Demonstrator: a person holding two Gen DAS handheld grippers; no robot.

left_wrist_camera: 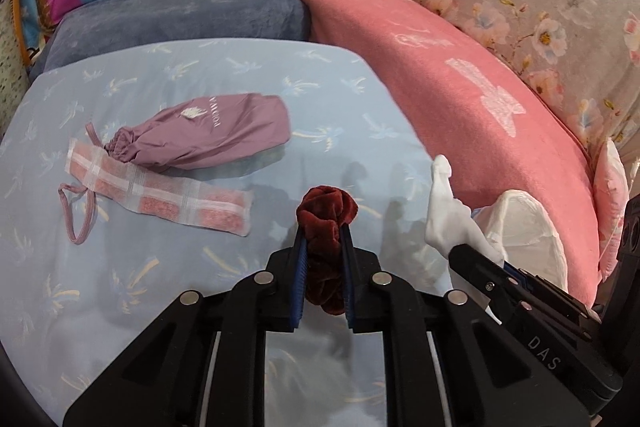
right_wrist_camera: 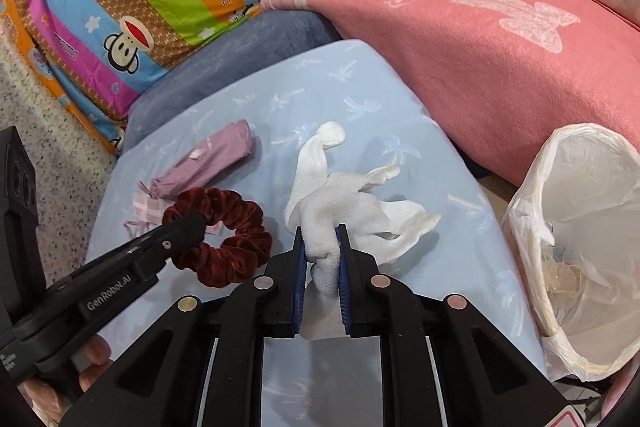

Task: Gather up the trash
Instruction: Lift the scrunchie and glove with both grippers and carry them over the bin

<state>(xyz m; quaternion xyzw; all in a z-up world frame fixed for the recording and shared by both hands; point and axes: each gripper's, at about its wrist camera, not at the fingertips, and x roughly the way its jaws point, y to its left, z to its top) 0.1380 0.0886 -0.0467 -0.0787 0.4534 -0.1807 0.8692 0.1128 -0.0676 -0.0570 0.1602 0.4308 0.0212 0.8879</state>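
We see a plush velvet scrunchie [right_wrist_camera: 224,235], a knitted white cloth [right_wrist_camera: 340,203], a thin crinkly plastic liner [right_wrist_camera: 580,187], matt black tools

Both wrist cameras look steeply down along their jaws, close above the blue bed sheet [left_wrist_camera: 200,75]; both also catch the purple pouch [right_wrist_camera: 208,159].

Pouch [left_wrist_camera: 216,131] on sachet [left_wrist_camera: 160,193], bin [right_wrist_camera: 576,247] right (beside bed [left_wrist_camera: 240,75])
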